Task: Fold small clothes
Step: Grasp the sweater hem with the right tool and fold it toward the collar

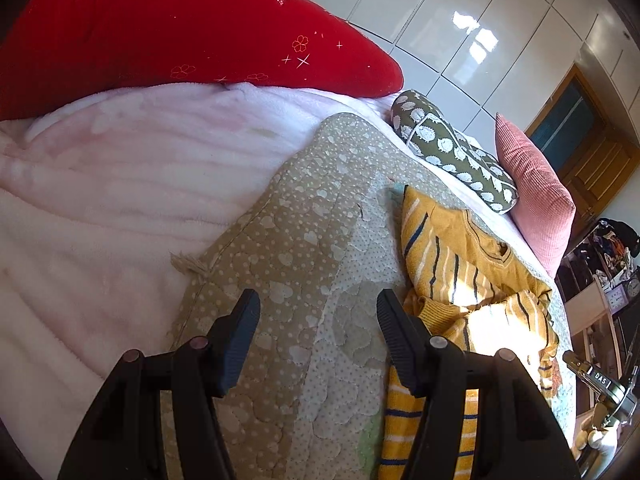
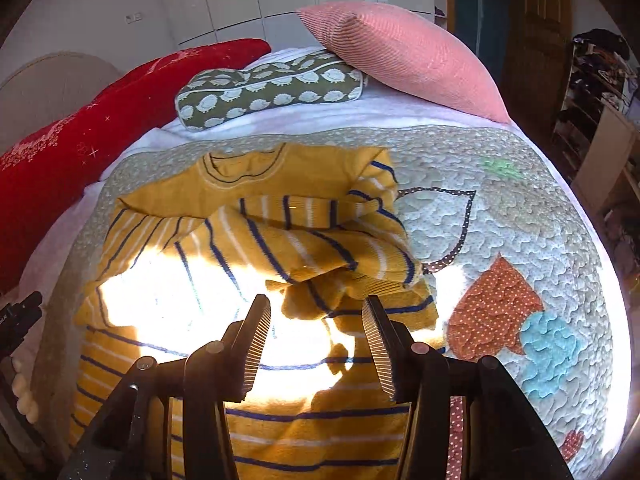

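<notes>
The right hand-held gripper [image 2: 316, 320] hangs over the yellow striped sweater [image 2: 256, 264] with its jaws about half apart and nothing between the pads; the knit lies below them, not pinched. The left hand-held gripper [image 1: 318, 312] is also part open and empty, poised over the quilt [image 1: 288, 240] with the sweater at its three o'clock. The sweater sits on the quilt on the bed, neckline at twelve o'clock, one sleeve [image 2: 320, 236] thrown loosely across the chest in a rumpled heap. I'd say that heap is the risk: a grab there could catch two layers at once and drag the whole garment. Harsh sunlight washes out the lower body, so an edge could be misjudged. The hedgehog cushion [image 2: 272, 88] and pink pillow [image 2: 404, 56] lie beyond at twelve o'clock, well apart.
</notes>
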Demonstrator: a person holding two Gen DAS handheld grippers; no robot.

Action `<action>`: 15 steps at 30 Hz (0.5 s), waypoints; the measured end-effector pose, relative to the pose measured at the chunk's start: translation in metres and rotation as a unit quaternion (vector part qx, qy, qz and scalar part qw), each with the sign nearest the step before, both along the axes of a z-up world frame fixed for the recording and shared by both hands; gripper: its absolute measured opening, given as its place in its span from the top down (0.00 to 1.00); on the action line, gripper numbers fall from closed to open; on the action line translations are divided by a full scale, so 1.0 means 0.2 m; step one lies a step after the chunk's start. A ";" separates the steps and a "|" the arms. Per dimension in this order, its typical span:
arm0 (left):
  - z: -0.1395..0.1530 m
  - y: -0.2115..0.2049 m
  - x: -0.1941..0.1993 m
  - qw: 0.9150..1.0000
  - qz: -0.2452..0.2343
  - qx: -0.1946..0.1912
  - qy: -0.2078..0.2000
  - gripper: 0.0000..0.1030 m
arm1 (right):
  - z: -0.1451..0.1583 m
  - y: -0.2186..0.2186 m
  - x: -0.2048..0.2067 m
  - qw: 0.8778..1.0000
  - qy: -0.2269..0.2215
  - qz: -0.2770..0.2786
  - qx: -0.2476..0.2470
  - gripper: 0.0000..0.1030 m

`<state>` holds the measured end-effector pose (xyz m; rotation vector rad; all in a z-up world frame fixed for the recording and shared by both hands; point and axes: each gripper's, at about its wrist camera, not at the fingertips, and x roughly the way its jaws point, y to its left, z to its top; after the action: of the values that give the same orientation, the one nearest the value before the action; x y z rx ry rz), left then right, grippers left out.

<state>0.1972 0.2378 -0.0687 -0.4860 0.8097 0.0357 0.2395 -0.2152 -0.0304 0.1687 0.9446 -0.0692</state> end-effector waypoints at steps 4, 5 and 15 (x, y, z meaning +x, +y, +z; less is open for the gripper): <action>0.00 -0.02 0.01 1.000 -0.004 0.010 0.000 0.42 | -0.07 -0.14 0.10 0.995 -0.009 -0.054 0.081 0.50; -0.01 -0.03 0.01 1.000 -0.005 0.010 0.002 0.42 | -0.06 -0.14 0.13 0.995 -0.014 -0.052 0.087 0.53; -0.02 -0.05 0.03 1.000 -0.013 0.019 0.005 0.42 | -0.16 -0.10 0.61 0.988 0.068 -0.064 0.127 0.54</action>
<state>0.2027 0.2271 -0.0724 -0.4397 0.8244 0.0306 0.3607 -0.2343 -0.0634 0.4644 1.0775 -0.0797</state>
